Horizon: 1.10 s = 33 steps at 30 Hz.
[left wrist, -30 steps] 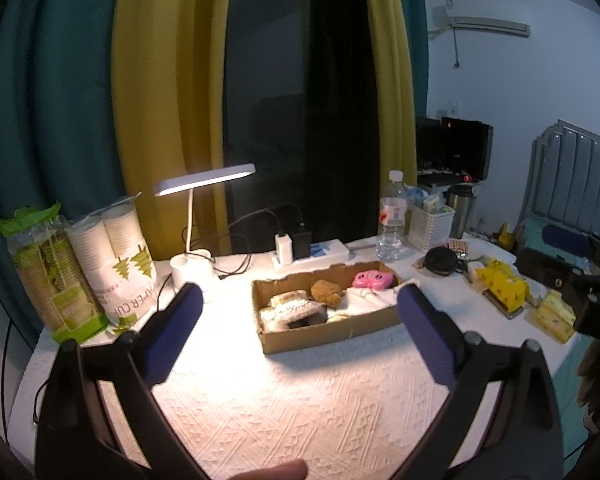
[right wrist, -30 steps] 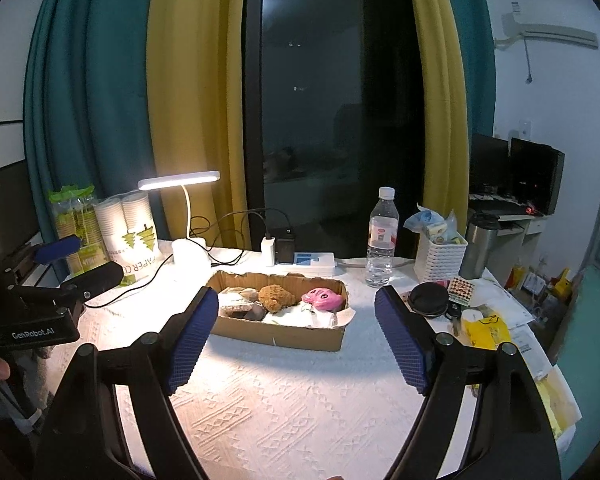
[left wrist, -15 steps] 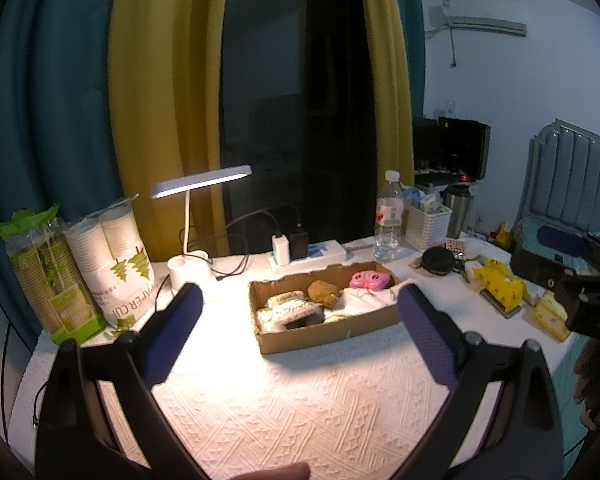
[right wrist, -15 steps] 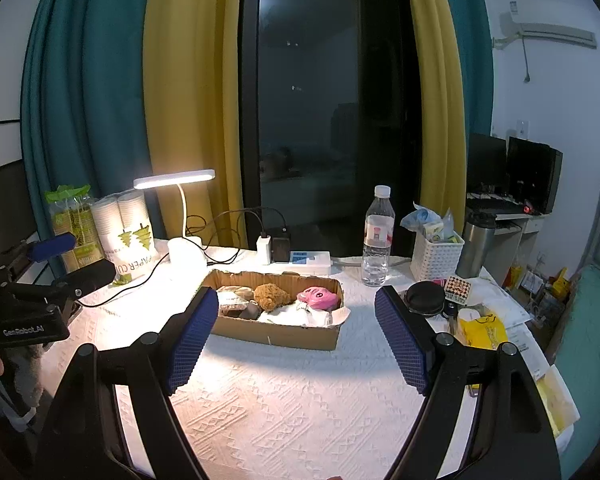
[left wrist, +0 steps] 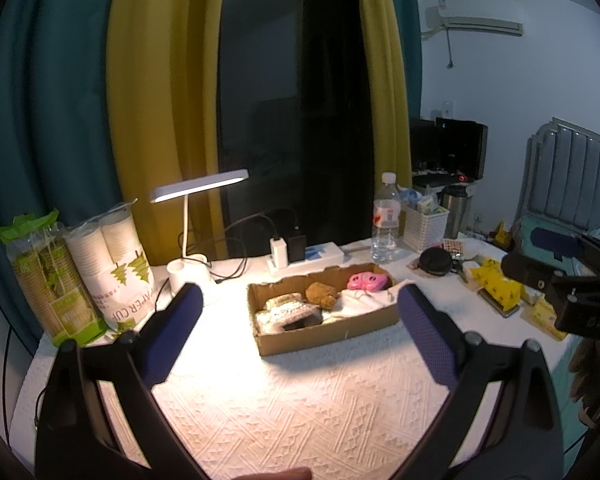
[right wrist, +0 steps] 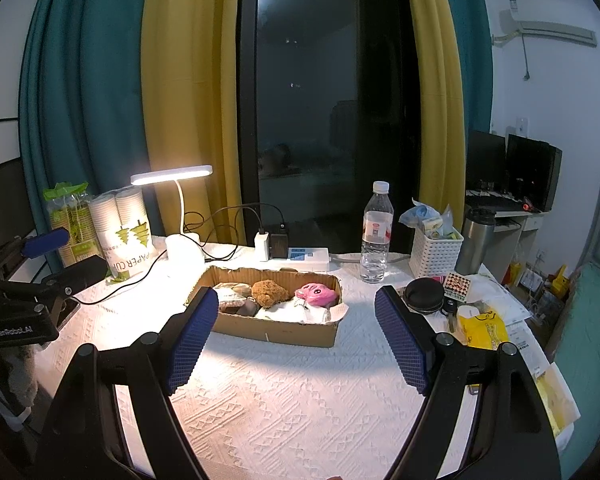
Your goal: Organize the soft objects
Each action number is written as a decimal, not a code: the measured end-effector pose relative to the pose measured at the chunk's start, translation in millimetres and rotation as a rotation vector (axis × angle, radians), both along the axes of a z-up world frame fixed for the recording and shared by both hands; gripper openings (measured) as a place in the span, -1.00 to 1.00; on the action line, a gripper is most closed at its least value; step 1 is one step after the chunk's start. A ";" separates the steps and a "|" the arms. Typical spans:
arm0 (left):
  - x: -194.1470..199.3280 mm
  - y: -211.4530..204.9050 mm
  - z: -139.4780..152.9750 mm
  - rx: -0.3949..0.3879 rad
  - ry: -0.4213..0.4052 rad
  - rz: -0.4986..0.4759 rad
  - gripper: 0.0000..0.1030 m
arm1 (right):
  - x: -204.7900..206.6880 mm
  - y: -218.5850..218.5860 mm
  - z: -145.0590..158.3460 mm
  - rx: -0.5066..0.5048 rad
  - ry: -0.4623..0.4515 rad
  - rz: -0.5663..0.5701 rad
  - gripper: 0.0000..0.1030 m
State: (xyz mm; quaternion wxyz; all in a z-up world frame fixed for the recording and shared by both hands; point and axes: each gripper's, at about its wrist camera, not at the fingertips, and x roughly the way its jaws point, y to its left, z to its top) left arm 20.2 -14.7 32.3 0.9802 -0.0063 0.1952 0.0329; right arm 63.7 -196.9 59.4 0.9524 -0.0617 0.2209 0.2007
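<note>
Hovering low in the frame, the left gripper and the right gripper both hold their blue-padded fingers wide apart, gripping nothing. Beyond them, mid-frame on the white tablecloth, a cardboard box holds a brown plush and pink plush. Behind it, upper left, a desk lamp shines.

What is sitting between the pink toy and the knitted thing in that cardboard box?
A brown plush toy lies between the pink toy and the knitted item inside the cardboard box; both wrist views show it.
</note>
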 end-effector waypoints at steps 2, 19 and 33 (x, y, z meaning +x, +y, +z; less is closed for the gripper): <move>0.4 0.1 0.0 0.001 -0.002 -0.002 0.92 | 0.1 -0.1 0.1 0.001 0.000 0.000 0.61; -1.0 -1.3 3.9 0.004 -0.009 -0.011 0.92 | 0.4 -1.4 1.2 0.002 -0.005 -0.002 0.62; -1.4 -1.8 4.5 0.003 -0.013 -0.011 0.92 | 0.3 -1.1 1.3 0.002 -0.005 -0.003 0.61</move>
